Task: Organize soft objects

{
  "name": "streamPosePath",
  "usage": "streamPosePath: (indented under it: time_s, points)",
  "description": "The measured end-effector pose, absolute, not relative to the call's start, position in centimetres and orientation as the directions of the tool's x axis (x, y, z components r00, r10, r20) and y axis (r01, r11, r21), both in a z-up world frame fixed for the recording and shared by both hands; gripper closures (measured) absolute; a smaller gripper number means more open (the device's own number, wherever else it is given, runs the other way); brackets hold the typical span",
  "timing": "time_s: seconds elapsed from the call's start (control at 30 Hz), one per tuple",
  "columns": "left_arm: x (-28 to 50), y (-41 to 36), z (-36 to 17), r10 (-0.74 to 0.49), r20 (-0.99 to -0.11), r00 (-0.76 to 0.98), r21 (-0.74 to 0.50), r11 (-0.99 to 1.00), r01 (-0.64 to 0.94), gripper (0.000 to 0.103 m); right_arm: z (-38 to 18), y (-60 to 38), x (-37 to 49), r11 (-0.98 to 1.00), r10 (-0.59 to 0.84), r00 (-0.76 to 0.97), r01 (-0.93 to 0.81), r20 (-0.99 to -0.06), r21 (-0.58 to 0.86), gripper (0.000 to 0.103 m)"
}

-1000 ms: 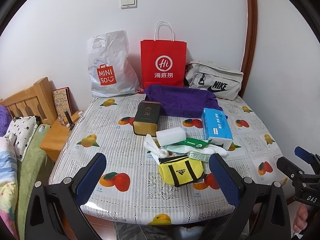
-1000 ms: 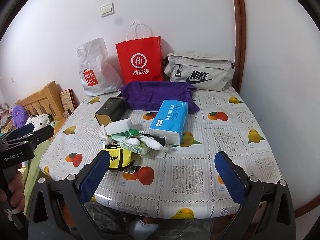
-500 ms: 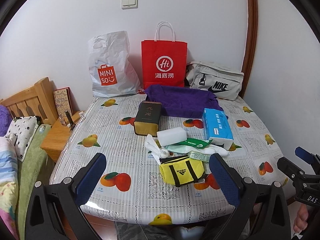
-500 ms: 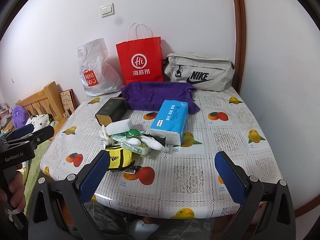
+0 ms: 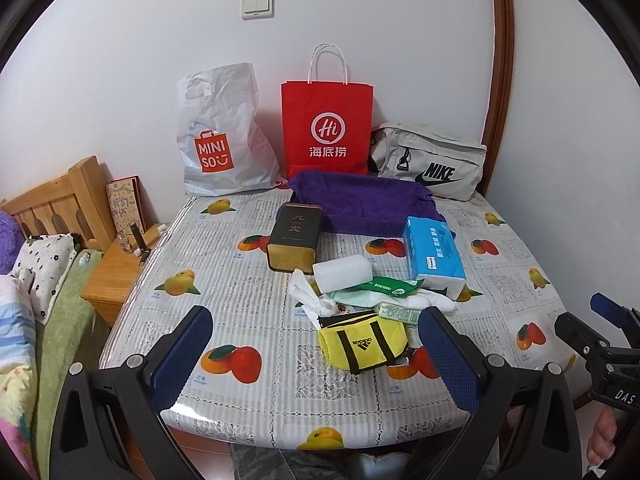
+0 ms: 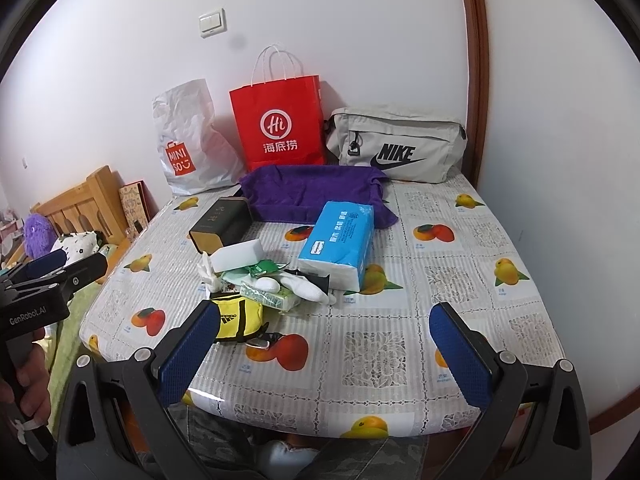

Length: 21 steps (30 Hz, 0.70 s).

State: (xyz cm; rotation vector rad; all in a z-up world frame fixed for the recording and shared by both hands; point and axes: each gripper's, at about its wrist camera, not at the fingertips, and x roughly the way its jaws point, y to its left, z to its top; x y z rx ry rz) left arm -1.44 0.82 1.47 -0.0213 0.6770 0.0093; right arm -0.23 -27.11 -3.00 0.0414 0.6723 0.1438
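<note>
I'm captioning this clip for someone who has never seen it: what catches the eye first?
The red paper bag stands against the wall at the table's far edge, between a white Miniso bag and a grey Nike bag. Nearer lies a jumble around a yellow pouch, with a blue tissue pack beside it.

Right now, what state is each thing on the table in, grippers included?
left gripper: open, empty
right gripper: open, empty
yellow pouch: lying on table, unheld
tissue pack: lying flat
red paper bag: upright against wall
purple towel: spread out
dark tin: lying down
</note>
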Motion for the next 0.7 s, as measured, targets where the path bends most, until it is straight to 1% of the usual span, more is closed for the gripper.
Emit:
streamPosePath:
  time_s: [0.27,0.57,0.7]
  points:
    - [-1.5,0.8,1.4,0.011,-0.629,0.778,-0.01,1.0,-0.022,0.0,-3.1,-27.2,-0.2,0.99,0.14,0.774,-0.114,-0.618,0.081,0.0]
    - [-0.3,1.1,0.5,-0.034,-0.652,0.758,-0.054,0.999,-0.002,0.0,-3.7,-27.2,0.5,0.99,0.144,0.769,-0.114,-0.622,0.087,0.0]
    - [0.3,1.0,-0.2,-0.006,-0.646,0.763,-0.027,1.0,-0.014,0.0,-4.3,-26.9,1.0,0.99,0.138,0.768,-0.114,-0.625,0.078,0.0]
